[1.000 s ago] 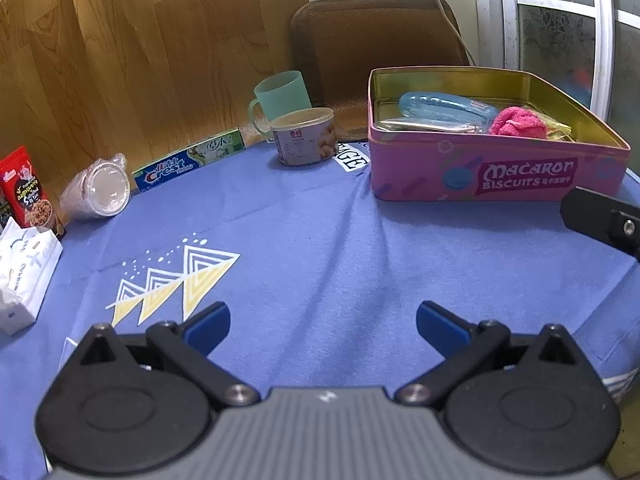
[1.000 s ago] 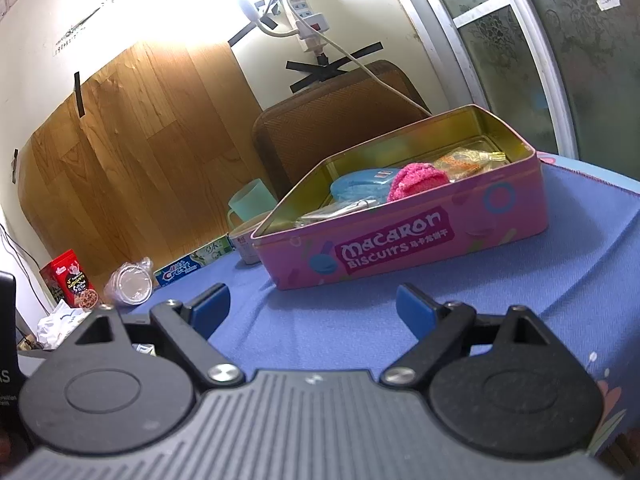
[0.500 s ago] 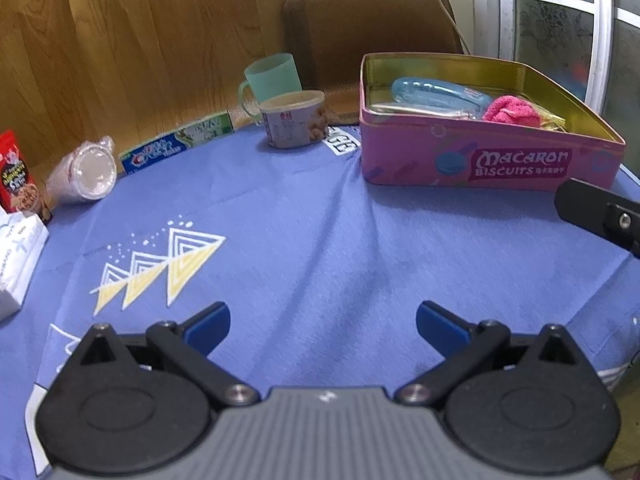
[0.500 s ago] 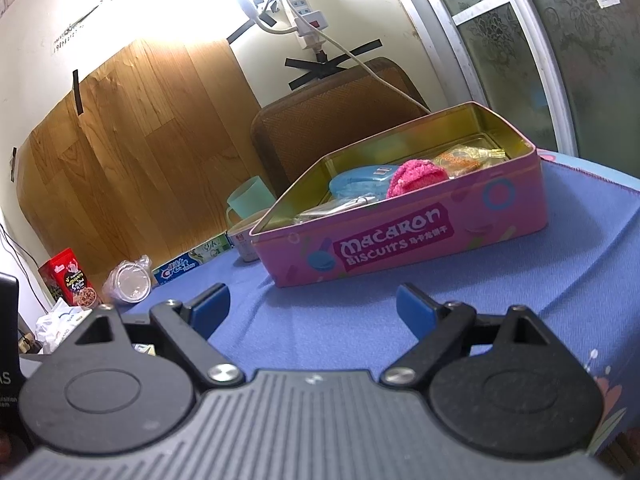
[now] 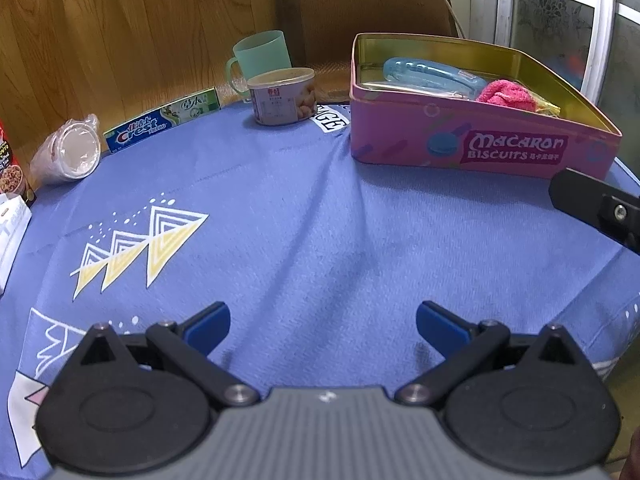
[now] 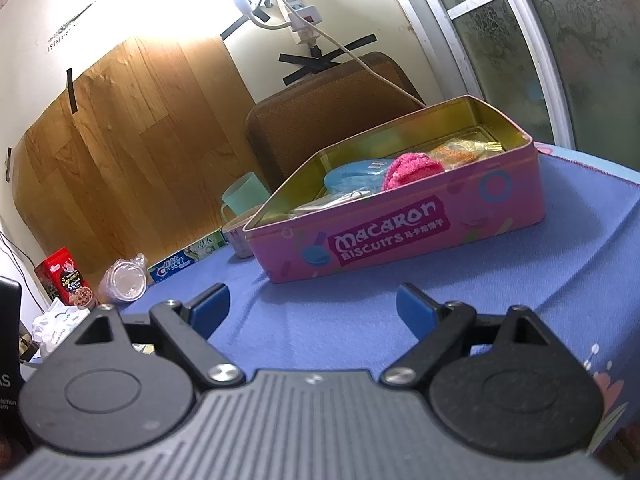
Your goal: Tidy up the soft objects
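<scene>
A pink "Macaron Biscuits" tin [image 5: 480, 148] stands open on the blue cloth at the back right; it also shows in the right wrist view [image 6: 400, 236]. Inside it lie a pink fluffy cloth [image 5: 504, 94] [image 6: 412, 168], a blue plastic pouch [image 5: 428, 74] [image 6: 352, 174] and clear wrapped packets [image 6: 460, 150]. My left gripper [image 5: 323, 326] is open and empty, low over the cloth in front of the tin. My right gripper [image 6: 313, 306] is open and empty, near the tin's front corner.
At the back stand a green mug [image 5: 260, 58], a snack tub [image 5: 282, 96], a Crest toothpaste box [image 5: 160, 124] and a wrapped stack of cups [image 5: 66, 154]. A red snack pack [image 6: 66, 282] and tissues [image 6: 56, 322] sit at the left. A brown chair [image 5: 360, 8] stands behind the table.
My left gripper has drawn back and tilted down, so the tin and cups look farther away and higher. The right gripper has barely moved. Both stay open.
</scene>
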`<state>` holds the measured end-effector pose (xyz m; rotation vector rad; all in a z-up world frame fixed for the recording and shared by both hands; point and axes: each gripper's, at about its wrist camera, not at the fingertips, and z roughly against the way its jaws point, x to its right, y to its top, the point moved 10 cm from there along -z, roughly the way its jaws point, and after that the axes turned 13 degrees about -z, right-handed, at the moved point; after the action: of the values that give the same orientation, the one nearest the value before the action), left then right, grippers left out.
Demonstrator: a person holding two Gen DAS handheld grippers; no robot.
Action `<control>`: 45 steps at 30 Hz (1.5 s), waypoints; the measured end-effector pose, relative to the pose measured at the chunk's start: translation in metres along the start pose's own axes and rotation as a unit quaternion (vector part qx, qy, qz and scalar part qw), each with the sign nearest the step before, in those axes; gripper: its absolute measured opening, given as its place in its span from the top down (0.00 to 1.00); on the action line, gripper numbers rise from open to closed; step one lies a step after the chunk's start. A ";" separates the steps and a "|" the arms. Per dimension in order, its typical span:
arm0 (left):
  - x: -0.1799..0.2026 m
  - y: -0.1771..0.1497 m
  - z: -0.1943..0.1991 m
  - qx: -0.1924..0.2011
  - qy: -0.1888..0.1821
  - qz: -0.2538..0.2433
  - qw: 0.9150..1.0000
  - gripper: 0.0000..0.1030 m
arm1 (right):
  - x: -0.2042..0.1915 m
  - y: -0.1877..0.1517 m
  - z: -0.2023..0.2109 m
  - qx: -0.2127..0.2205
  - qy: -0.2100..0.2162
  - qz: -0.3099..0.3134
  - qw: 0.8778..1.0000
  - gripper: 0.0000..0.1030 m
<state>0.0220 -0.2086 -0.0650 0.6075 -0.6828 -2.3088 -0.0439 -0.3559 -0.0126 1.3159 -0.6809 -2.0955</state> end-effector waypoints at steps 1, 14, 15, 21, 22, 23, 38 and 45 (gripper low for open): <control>0.000 0.000 0.000 0.000 0.000 0.000 1.000 0.00 | 0.000 0.000 0.000 0.000 -0.001 -0.001 1.000 0.10; 0.003 0.001 0.001 -0.001 0.003 -0.004 1.000 0.00 | 0.000 0.002 0.000 0.003 -0.002 -0.003 1.000 0.10; 0.004 0.001 0.001 -0.001 0.003 -0.005 1.000 0.00 | 0.000 0.002 0.001 0.004 -0.002 -0.004 1.000 0.10; 0.006 0.003 0.005 0.004 0.004 -0.007 1.000 0.00 | -0.001 0.003 0.002 0.006 -0.001 -0.002 1.000 0.10; 0.007 0.003 0.006 0.005 0.004 -0.008 1.000 0.00 | -0.001 0.002 0.002 0.007 -0.002 -0.002 1.000 0.10; 0.007 0.004 0.006 0.005 0.003 -0.008 1.000 0.00 | -0.001 0.002 0.002 0.007 -0.001 -0.002 1.000 0.10; 0.009 0.006 0.014 0.017 0.002 -0.007 1.000 0.00 | -0.004 0.007 0.007 0.035 -0.010 0.009 0.999 0.07; 0.012 0.006 0.016 0.019 0.002 -0.008 1.000 0.00 | -0.003 0.007 0.008 0.036 -0.011 0.009 0.999 0.07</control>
<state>0.0077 -0.2157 -0.0519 0.6387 -0.7239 -2.3137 -0.0484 -0.3580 -0.0028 1.3218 -0.7803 -2.0928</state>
